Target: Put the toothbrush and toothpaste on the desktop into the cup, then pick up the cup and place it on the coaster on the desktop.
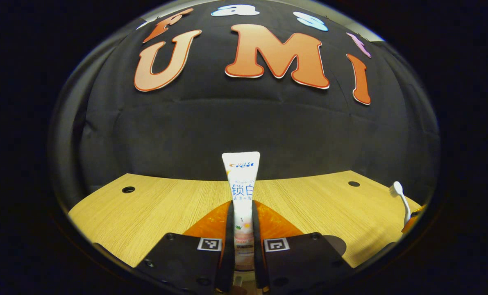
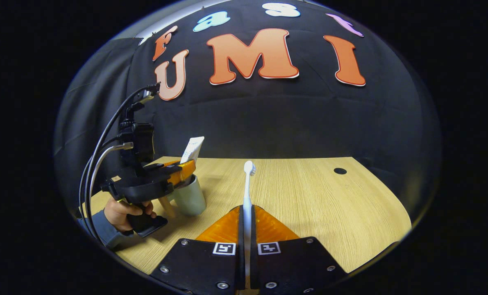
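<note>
Jaws of both grippers pinch: left gripper (image 1: 243, 246) holds toothpaste (image 1: 241, 192) upright above the cup (image 2: 189, 196), right gripper (image 2: 247, 250) keeps toothbrush (image 2: 248, 192) pointing twelve o'clock, ready for dropping in.

warm light falls from above on the desktop (image 2: 317, 196); the backdrop stays dim, edges bend strongly, focus is sharp, shadows soft.

The white toothpaste tube (image 1: 243, 196) stands upright, its flat crimped end up, raised above the pale green cup (image 2: 189, 197). The white toothbrush (image 2: 248, 192) points forward, bristle head far. The cup stands upright on the wooden bench (image 2: 309, 196).
</note>
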`<state>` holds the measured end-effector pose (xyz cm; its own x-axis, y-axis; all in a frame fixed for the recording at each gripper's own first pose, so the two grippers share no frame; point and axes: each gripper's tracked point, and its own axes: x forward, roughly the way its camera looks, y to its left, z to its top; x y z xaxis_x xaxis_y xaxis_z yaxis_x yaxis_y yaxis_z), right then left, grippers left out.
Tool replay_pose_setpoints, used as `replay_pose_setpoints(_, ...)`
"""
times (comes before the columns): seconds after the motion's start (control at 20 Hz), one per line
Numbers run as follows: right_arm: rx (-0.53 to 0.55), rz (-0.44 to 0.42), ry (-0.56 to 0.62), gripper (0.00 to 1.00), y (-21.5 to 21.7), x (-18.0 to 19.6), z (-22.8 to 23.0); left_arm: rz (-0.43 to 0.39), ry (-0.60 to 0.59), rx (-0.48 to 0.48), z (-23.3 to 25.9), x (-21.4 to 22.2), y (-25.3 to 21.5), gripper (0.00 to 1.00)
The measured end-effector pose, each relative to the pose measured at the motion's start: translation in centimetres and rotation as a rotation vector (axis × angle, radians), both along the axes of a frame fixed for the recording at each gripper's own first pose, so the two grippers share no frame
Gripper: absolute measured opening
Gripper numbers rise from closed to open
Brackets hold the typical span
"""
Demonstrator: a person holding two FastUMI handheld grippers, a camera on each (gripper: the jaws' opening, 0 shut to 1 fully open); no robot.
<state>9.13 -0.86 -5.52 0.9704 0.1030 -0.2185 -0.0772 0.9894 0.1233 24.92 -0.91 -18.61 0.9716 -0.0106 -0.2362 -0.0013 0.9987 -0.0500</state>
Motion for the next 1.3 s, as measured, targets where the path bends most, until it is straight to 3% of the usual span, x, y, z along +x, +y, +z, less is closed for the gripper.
replay_pose_setpoints(0.15, 0.014, 0.009, -0.022, 0.05, 0.5, 0.0, 0.5, -0.004, -0.011, -0.018, 0.5, -1.3, 0.4, 0.28)
replay_pose_setpoints(0.4, 0.026, 0.022, -0.034, 0.05, 1.8, -0.1, 1.0, -0.026, 0.074, -0.02, -1.5, -2.9, 0.6, 0.38)
replay_pose_setpoints(0.65, 0.047, 0.039, -0.083, 0.05, 3.1, 0.1, 2.5, -0.033, 0.049, -0.005, -0.1, -5.3, 1.3, 0.48)
replay_pose_setpoints(0.85, 0.037, 0.064, -0.198, 0.05, 4.9, 1.0, 4.7, -0.029, 0.002, 0.009, 2.0, -7.6, 2.7, 0.51)
replay_pose_setpoints(1.0, 0.066, 0.088, -0.21, 0.05, 6.4, 1.8, 4.9, -0.027, -0.039, 0.035, 3.8, -9.5, 3.6, 0.51)
replay_pose_setpoints(1.3, 0.094, 0.14, -0.3, 0.05, 9.0, 2.6, 8.1, -0.086, -0.084, 0.034, 5.5, -13.4, 3.9, 0.84)
